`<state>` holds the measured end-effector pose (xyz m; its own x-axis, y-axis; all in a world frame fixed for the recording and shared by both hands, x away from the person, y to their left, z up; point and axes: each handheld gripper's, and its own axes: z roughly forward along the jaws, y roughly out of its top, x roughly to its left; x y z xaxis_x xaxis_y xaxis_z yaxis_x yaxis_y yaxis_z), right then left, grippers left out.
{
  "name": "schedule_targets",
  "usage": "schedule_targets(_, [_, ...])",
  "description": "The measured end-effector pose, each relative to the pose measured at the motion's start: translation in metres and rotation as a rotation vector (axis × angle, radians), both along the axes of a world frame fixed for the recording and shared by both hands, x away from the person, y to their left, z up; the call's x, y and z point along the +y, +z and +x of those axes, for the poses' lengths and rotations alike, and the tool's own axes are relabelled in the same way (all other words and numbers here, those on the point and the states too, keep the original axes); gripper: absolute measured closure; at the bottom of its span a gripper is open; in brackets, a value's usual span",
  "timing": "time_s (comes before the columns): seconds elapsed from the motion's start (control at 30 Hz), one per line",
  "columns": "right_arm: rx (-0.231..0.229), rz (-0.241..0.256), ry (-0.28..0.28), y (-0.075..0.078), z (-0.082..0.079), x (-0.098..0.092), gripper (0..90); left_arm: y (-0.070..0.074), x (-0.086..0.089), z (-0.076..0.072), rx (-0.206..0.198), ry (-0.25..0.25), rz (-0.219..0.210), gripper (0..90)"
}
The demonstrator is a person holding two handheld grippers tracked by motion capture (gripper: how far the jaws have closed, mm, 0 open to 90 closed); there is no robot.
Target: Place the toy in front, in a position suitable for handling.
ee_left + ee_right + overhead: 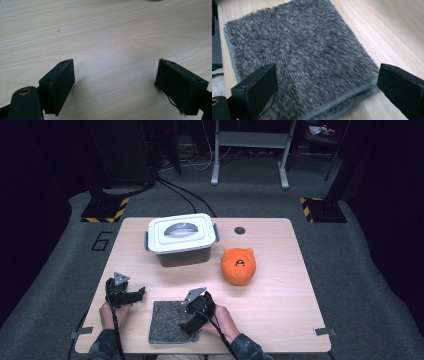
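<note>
A square grey shag-pile mat with a stitched grey border (169, 321) lies flat at the near edge of the light wooden worktop (280, 295), a little left of that edge's middle. In the right gripper view, the mat (299, 60) shows a dense, mottled dark and light pile, with its bound hem running just beyond the jaw tips. The right gripper (192, 322) hovers low over the mat's right side, its jaws spread wide, one above the pile and the other at the mat's edge, clasping nothing. The person's right hand (224, 319) holds it from the near edge, angled to the left. The left gripper (135, 295) sits near the near-left corner, left of the mat, its jaws also wide apart over bare wood. Towards the far edge stand a white-lidded grey plastic storage box (181, 239) and a round orange plush toy (238, 265).
</note>
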<state>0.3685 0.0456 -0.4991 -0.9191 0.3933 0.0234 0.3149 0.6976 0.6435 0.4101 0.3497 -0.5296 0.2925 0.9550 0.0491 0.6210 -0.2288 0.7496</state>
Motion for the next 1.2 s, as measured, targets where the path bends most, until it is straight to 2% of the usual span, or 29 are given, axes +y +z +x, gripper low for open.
schedule_targets(0.2, [0.015, -0.028, 0.004, -0.008, 0.002, 0.005, 8.2, 0.0, 0.0, 0.0, 0.0, 0.0, 0.0, 15.4])
schedule_targets(0.23, [0.014, -0.043, 0.002, -0.011, 0.003, 0.005, 13.6, 0.0, 0.0, 0.0, 0.0, -0.001, 0.0, 15.4])
schedule_targets(0.27, [0.017, -0.043, -0.003, -0.012, 0.003, 0.004, 14.6, 0.0, 0.0, 0.0, 0.0, -0.001, 0.0, 15.4])
schedule_targets(0.37, [-0.013, -0.051, -0.014, -0.013, 0.002, 0.004, 22.3, 0.0, 0.0, 0.0, -0.003, 0.001, -0.001, 15.4])
schedule_targets(0.4, [-0.013, -0.051, -0.014, -0.013, 0.002, 0.004, 22.3, 0.0, 0.0, 0.0, -0.002, 0.001, -0.001, 15.4])
schedule_targets(0.47, [-0.019, -0.045, -0.018, -0.012, 0.001, 0.001, 34.0, 0.0, 0.0, 0.0, 0.001, 0.0, -0.001, 15.4])
schedule_targets(0.5, [-0.019, -0.045, -0.018, -0.012, 0.001, 0.001, 34.0, 0.0, 0.0, 0.0, 0.001, 0.0, -0.001, 15.4])
schedule_targets(0.53, [-0.02, -0.036, -0.015, -0.011, 0.001, -0.001, 43.0, 0.0, -0.001, 0.0, -0.003, 0.005, -0.008, 15.4])
schedule_targets(0.57, [-0.02, -0.036, -0.015, -0.011, 0.001, -0.001, 43.0, 0.0, -0.001, 0.0, -0.003, 0.005, -0.008, 15.4])
schedule_targets(0.6, [-0.022, -0.029, -0.018, -0.011, 0.0, -0.003, 51.1, 0.0, -0.001, 0.0, -0.003, 0.006, -0.009, 15.4])
schedule_targets(0.8, [-0.017, -0.009, -0.028, -0.011, -0.001, -0.006, 70.3, 0.0, -0.001, 0.0, -0.003, 0.005, -0.008, 15.4])
schedule_targets(0.9, [0.002, 0.013, -0.056, -0.012, -0.002, -0.009, 74.1, 0.0, 0.0, 0.0, -0.003, 0.005, -0.008, 15.4])
schedule_targets(1.03, [-0.01, 0.031, -0.06, -0.011, -0.003, -0.013, 76.2, 0.0, 0.0, 0.0, -0.004, 0.005, -0.007, 15.4])
schedule_targets(1.2, [-0.01, 0.053, -0.079, -0.003, -0.004, -0.024, 76.6, 0.0, 0.0, 0.0, -0.004, 0.005, -0.008, 15.4])
